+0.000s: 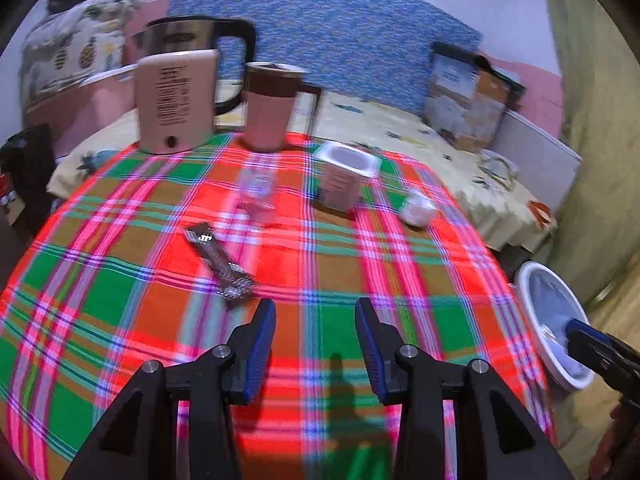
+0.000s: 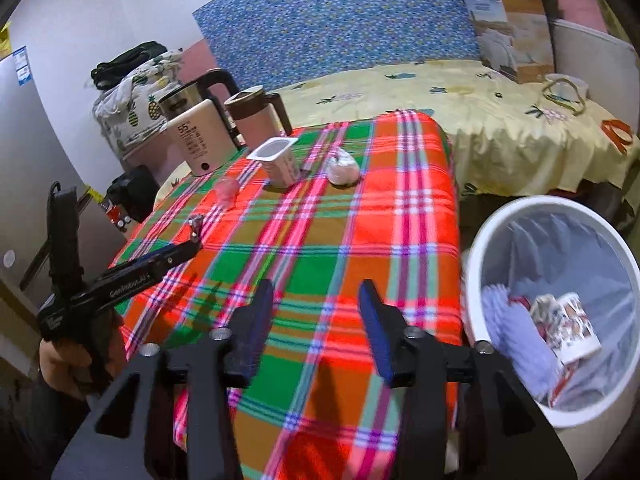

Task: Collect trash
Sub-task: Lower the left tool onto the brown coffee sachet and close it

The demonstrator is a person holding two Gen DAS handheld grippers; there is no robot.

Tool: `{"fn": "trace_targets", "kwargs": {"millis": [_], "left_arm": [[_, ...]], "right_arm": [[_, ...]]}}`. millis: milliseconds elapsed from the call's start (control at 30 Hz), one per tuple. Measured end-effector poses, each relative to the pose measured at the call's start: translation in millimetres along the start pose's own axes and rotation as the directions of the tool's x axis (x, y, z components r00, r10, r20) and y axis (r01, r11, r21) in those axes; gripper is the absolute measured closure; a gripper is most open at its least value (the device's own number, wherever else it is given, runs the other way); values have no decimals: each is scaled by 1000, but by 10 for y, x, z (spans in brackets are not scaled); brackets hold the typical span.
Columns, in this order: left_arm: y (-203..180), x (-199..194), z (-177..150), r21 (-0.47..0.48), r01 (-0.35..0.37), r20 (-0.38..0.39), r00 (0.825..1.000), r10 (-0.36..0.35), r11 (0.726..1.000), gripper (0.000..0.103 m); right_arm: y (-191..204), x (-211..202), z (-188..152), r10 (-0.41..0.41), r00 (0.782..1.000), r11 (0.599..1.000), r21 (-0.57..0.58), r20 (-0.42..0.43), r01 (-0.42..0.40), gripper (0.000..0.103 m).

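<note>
On the plaid tablecloth [image 1: 320, 272] lie a dark foil wrapper [image 1: 220, 266], a clear plastic cup on its side [image 1: 258, 190], an upright white yogurt cup [image 1: 346, 174] and a crumpled white wad [image 1: 418, 208]. My left gripper [image 1: 315, 312] is open and empty, just right of and nearer than the wrapper. My right gripper [image 2: 316, 296] is open and empty over the table's near right part, beside the white trash bin [image 2: 480, 240]. The bin holds a printed carton [image 2: 568, 328]. The yogurt cup [image 2: 278, 162], wad [image 2: 343, 170], clear cup [image 2: 226, 194] and left gripper [image 2: 192, 246] show in the right wrist view.
A pink kettle base [image 1: 176, 100], a steel kettle [image 1: 192, 36] and a pink mug with a brown lid [image 1: 270, 106] stand at the table's far edge. A bed with a yellow sheet [image 2: 500, 120] and a box [image 2: 512, 28] lies behind. The bin [image 1: 524, 280] stands on the floor to the right.
</note>
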State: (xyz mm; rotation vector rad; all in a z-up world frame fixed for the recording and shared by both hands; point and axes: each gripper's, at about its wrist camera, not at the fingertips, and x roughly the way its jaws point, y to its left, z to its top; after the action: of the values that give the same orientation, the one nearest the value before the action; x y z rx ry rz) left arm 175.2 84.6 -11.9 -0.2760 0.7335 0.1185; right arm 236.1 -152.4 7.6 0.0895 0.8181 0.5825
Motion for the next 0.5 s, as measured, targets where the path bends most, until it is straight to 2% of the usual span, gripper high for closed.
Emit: {"fn": "trace_targets", "kwargs": {"millis": [233,367,500], "left_arm": [[407,284,225,-77,-72,-26,997,70,994,62],[524,439,268,-101,-82,-38,996,78,992,62],[604,557,267,-135,-59,-57,997,52,989,62]], "right_arm": [[176,221,181,9,1000,1000,-29,-11,-10,44],[241,369,285,19,1000,1000,-19,-19,-19,44],[275,525,398,13,1000,1000,-5,-27,-13,44]]}}
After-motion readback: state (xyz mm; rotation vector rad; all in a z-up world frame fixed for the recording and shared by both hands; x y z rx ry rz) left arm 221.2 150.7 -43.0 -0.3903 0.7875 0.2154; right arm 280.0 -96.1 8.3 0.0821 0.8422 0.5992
